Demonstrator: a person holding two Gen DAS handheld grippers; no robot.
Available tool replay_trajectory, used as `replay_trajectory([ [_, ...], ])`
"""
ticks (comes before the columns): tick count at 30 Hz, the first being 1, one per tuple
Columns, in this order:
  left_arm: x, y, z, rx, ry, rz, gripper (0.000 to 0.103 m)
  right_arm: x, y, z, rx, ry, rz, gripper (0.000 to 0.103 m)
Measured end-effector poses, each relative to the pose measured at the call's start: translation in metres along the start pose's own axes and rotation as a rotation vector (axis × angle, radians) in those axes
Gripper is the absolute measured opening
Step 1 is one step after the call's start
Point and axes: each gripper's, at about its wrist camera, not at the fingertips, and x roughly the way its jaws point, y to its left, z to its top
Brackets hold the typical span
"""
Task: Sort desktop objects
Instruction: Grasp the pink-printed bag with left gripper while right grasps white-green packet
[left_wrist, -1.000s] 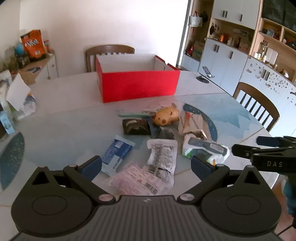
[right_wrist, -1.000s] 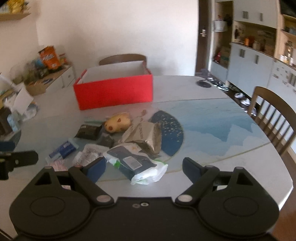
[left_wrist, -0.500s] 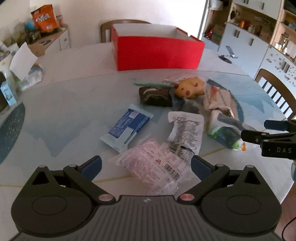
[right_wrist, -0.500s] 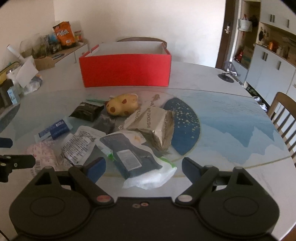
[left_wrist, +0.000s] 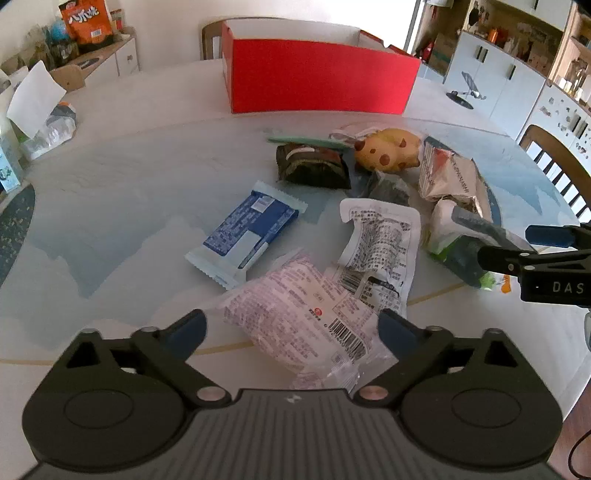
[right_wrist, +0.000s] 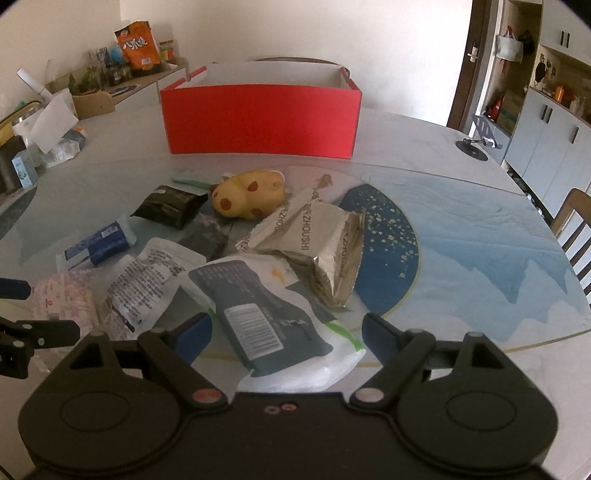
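Packets sprawl mid-frame below the red box (left_wrist: 317, 83). Left gripper (left_wrist: 291, 328) gapes around the pink packet (left_wrist: 306, 325); right gripper (right_wrist: 284, 332) gapes over the dark pouch (right_wrist: 258, 317). Crinkly overlapping wrappers could slip or drag neighbours.

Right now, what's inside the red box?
Only the white inner walls of the red box show near its open top. Its red front wall hides the floor from both wrist views, so whether it holds anything cannot be seen.
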Motion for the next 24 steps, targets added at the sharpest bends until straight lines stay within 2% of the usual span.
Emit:
replay_trajectory([
  [6, 0.0034, -0.0017, 0.0018, -0.001, 0.008, -0.012, 0.082, 0.0050, -0.0003, -0.0006, -0.006, 0.002, -0.020, 0.085],
  [10, 0.0040, -0.0007, 0.0019, -0.013, 0.012, -0.027, 0.078, 0.0067, -0.0001, 0.0000, -0.009, 0.002, -0.017, 0.077],
  [12, 0.0044, -0.0010, 0.0024, -0.016, 0.014, -0.032, 0.076, 0.0090, 0.0012, -0.0001, -0.020, 0.014, -0.029, 0.034],
  [13, 0.0044, -0.0008, 0.0025, -0.017, 0.016, -0.037, 0.069, 0.0091, 0.0018, 0.0000, -0.021, 0.016, -0.033, 0.036],
  [15, 0.0045, -0.0008, 0.0021, -0.020, 0.018, -0.048, 0.063, 0.0092, 0.0008, 0.0005, -0.012, 0.017, -0.027, 0.036],
  [24, -0.0019, -0.0010, 0.0022, -0.023, 0.008, -0.050, 0.052, 0.0008, -0.0020, 0.0025, 0.018, 0.008, -0.012, 0.028],
])
